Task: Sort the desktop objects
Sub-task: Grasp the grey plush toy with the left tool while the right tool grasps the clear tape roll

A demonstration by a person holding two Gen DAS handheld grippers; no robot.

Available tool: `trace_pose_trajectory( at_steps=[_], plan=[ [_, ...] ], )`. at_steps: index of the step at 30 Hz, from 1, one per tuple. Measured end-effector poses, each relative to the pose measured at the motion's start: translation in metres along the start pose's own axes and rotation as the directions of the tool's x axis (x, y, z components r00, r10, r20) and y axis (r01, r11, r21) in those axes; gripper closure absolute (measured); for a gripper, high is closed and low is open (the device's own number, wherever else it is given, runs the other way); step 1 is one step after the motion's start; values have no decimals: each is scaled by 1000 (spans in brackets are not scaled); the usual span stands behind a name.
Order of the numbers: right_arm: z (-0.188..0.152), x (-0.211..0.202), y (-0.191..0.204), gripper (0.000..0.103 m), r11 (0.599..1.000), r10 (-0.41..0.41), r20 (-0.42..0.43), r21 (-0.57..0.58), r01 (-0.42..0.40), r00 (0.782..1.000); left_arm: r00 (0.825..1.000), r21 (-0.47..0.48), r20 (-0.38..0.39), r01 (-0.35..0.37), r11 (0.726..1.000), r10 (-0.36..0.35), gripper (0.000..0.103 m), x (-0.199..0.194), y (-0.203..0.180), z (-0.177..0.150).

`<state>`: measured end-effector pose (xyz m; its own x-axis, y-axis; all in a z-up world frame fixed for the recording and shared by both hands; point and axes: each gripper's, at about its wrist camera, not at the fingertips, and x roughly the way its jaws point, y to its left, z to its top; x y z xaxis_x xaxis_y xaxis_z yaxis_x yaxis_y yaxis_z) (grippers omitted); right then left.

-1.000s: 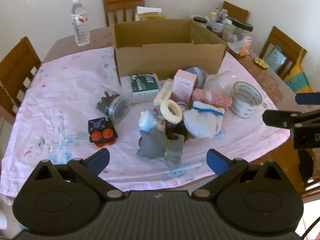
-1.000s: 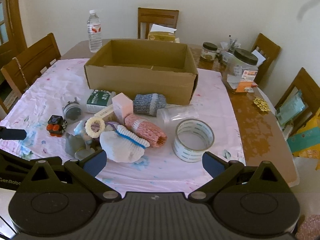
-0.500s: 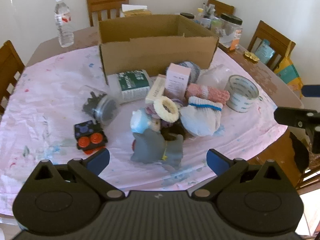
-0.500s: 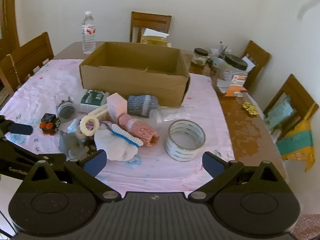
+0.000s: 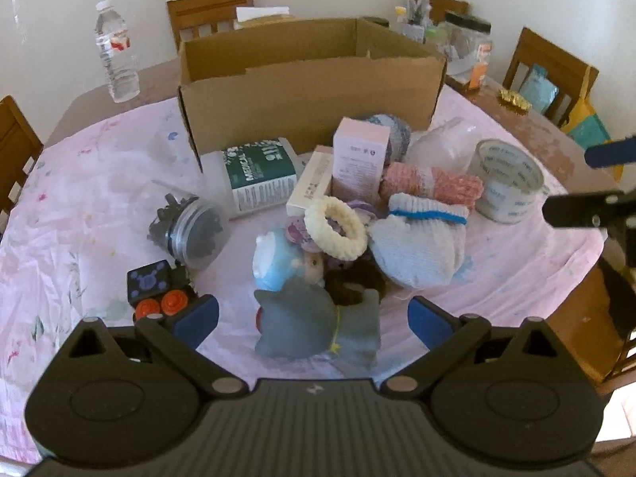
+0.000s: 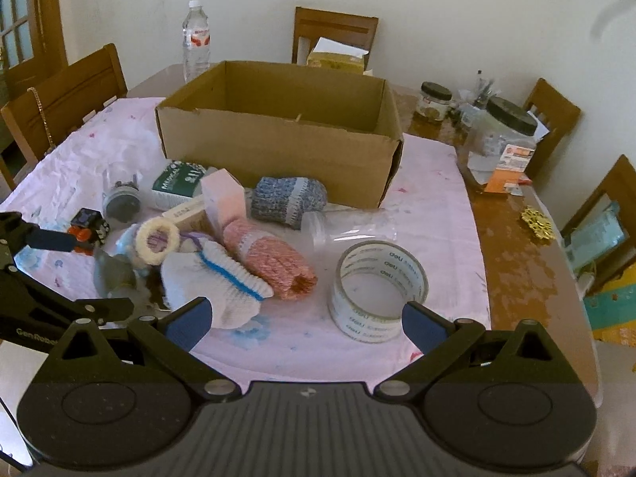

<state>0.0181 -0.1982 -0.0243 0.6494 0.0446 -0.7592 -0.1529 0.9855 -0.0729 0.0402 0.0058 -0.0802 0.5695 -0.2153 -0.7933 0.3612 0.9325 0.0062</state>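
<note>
- The heap of things to sort lies on the pink cloth (image 6: 433, 183) in front of the cardboard box (image 6: 286, 147), which stands open toward the back of the worktop (image 6: 512, 214).
- In the left wrist view the heap looms larger than it did a second ago: the left claw (image 5: 313, 316) has come in closer and lower, and the grey soft toy (image 5: 314, 326) now sits right between its blue fingertips (image 5: 196, 318).
- The left claw is spread wide and grips nothing.
- Just past the toy lie a blue-and-white figure (image 5: 274, 258), a cream fuzzy ring (image 5: 336, 226) and a white knit sock (image 5: 421, 242) with a blue stripe.
- To the left of them stand a black block toy with orange knobs (image 5: 157, 288) and a clear jar (image 5: 190, 230) tipped on its side.
- The right claw (image 6: 304, 324) has also drawn nearer to the worktop; it is released, fingers wide apart, holding nothing, and hovers over the near edge.
- The sock (image 6: 214, 278) touches its left fingertip in the picture, and the roll of clear tape (image 6: 377, 286) lies just inside its right one.
- A pink knit roll (image 6: 270, 262), a pink carton (image 6: 222, 198) and a blue-grey knit roll (image 6: 290, 200) fill the middle.
- A water bottle (image 6: 196, 41) stands behind the box; wooden chairs (image 6: 334, 37) ring the worktop.
</note>
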Motion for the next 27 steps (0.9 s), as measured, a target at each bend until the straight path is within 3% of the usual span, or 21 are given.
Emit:
trace_pose_trajectory(
  at_steps=[4,8,12,27],
  plan=[
    [0,15,-14,0,1000,15,-19,2,-15,1000,999,0,-43,-3,1000,3,13,12,1,-1],
    [1,29,-26,0,1000,25,-33,4,-25,999,998,-10,-59,-4,1000,4,15,20,3,-3],
    [1,43,-37,0,1000,30,-46,4,-30,998,997,-28,-79,20,999,-22,29,27,4,-3],
    [5,92,-65,2,999,21,-72,-48,-25,997,994,-56,-105,10,998,-15,29,30,2,2]
  ],
)
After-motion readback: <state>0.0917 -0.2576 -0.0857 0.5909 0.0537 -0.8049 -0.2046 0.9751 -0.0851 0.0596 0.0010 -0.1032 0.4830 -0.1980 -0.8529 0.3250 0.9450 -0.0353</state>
